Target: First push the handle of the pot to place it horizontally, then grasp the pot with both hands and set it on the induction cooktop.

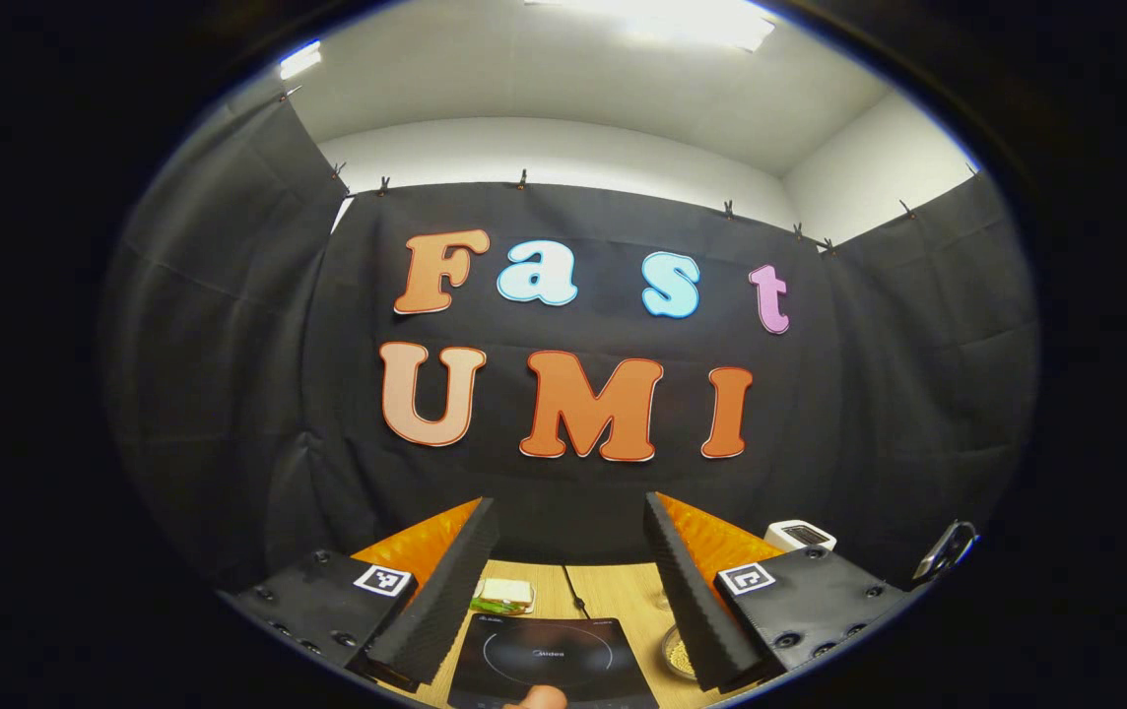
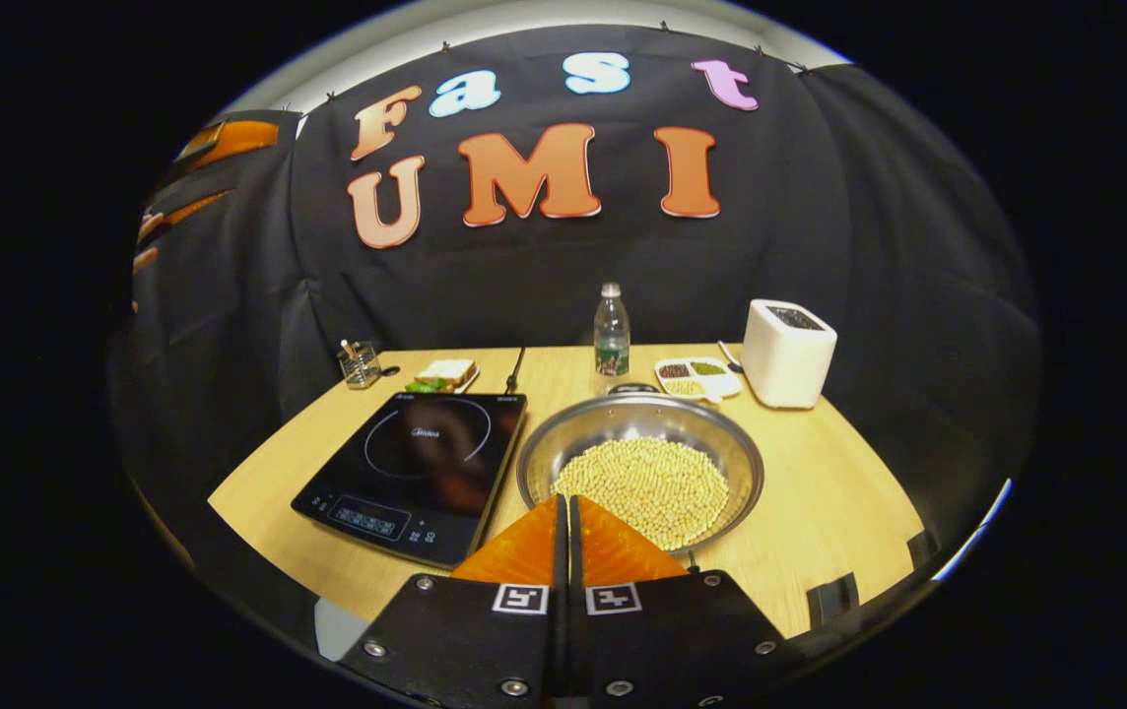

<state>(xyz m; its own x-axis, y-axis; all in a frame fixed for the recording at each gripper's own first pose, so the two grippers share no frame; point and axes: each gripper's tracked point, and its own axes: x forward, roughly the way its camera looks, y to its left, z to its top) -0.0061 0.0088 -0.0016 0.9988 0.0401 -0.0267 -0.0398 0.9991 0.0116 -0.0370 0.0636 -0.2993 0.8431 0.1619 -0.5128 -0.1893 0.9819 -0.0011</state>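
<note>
The steel pot (image 2: 640, 471), holding pale beans, rests on the wooden table (image 2: 820, 502) just right of the black induction cooktop (image 2: 416, 473). A dark handle (image 2: 634, 388) shows at its far rim. My right gripper (image 2: 563, 502) is shut with nothing in it, its tips over the pot's near rim. My left gripper (image 1: 568, 502) is open and empty, raised and tilted toward the wall. Between its fingers lies the cooktop (image 1: 549, 655), with the pot's rim (image 1: 679, 652) low on the right.
Behind the pot stand a water bottle (image 2: 611, 333), a white divided dish of beans (image 2: 696, 375) and a white toaster (image 2: 786, 353). A glass cup (image 2: 359, 362) and a sandwich on a plate (image 2: 445, 374) sit behind the cooktop. A cable (image 2: 514, 369) runs back from the cooktop.
</note>
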